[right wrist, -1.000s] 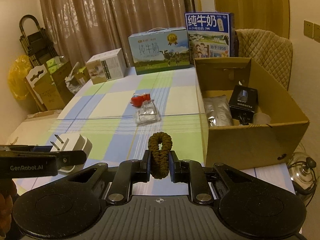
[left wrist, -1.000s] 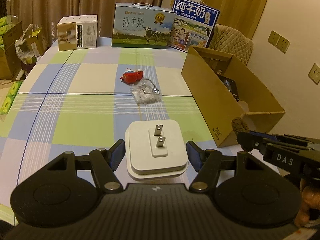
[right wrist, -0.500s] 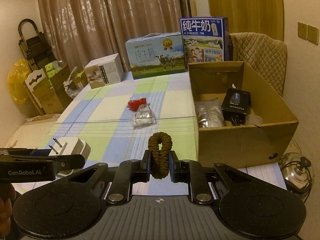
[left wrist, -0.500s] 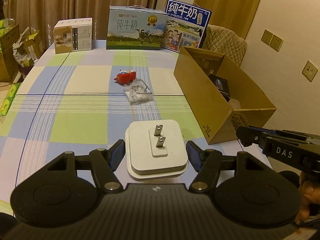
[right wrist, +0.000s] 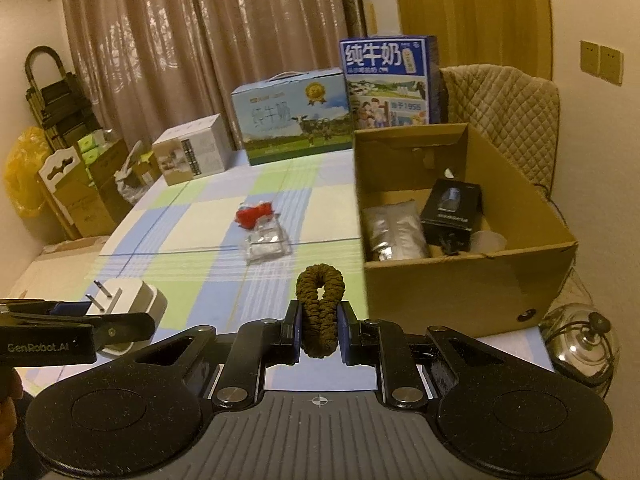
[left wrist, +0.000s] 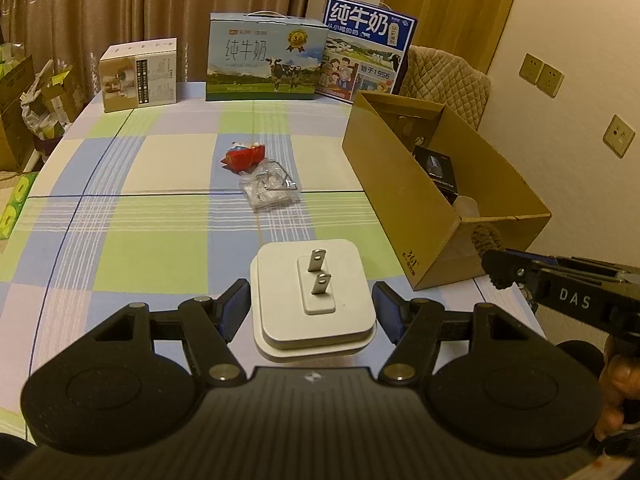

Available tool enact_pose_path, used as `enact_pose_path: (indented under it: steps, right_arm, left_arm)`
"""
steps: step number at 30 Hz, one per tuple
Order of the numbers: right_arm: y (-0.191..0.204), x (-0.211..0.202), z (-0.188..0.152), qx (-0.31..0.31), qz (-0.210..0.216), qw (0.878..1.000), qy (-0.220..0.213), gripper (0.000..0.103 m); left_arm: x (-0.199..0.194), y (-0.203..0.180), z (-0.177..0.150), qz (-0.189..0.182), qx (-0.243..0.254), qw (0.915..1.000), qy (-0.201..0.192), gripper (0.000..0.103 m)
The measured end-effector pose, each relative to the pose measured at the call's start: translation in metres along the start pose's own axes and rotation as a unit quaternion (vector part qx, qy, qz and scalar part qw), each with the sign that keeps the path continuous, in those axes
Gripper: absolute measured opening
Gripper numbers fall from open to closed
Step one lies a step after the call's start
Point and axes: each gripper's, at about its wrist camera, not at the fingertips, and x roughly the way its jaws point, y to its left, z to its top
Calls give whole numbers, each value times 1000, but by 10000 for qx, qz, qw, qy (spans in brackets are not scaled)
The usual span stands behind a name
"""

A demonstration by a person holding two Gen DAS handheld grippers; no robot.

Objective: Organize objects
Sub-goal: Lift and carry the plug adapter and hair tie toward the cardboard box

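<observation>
Smooth white plastic charger point(left wrist: 313, 302) with shiny metal prongs, rough woven brown scrunchie point(right wrist: 320, 312), matt cardboard box point(right wrist: 460, 280), checked cloth over the bench point(left wrist: 140, 220), crinkly clear plastic bag point(left wrist: 270, 190)

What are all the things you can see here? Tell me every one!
Plug: 1, white, prongs up, in the left claw.
Scrunchie: 1, brown, in the right claw.
Carton: 1, brown, open, right side of table.
Black box: 1, inside carton.
Silver bag: 1, inside carton.
Red toy: 1, mid table.
Clear bag: 1, beside the red toy.
Milk boxes: 2, blue, far edge of table.
White box: 1, far left of table.
Table: 1, checked cloth, green and blue.
Chair: 1, beige, quilted, behind carton.
Left claw: 1, black, around the plug.
Right claw: 1, black, shut on scrunchie.
</observation>
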Motion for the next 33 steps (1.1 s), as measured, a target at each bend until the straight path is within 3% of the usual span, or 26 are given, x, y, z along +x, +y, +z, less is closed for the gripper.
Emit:
enact_pose_path:
  steps: [15,22,33]
  right_arm:
    - [-82,-18,37,186,-626,9975,-272,14]
    - [-114,-11,58,207,-741,9966,-311,14]
    - [-143,20,84,284,-725,9965,-290,14]
  left_arm:
    - [30,-68,42,-557,424,9975,-29,62]
    - [57,-107,73,-797,546,9953,-93,62]
    - [109,-145,113,-883,693,9936,-113,62]
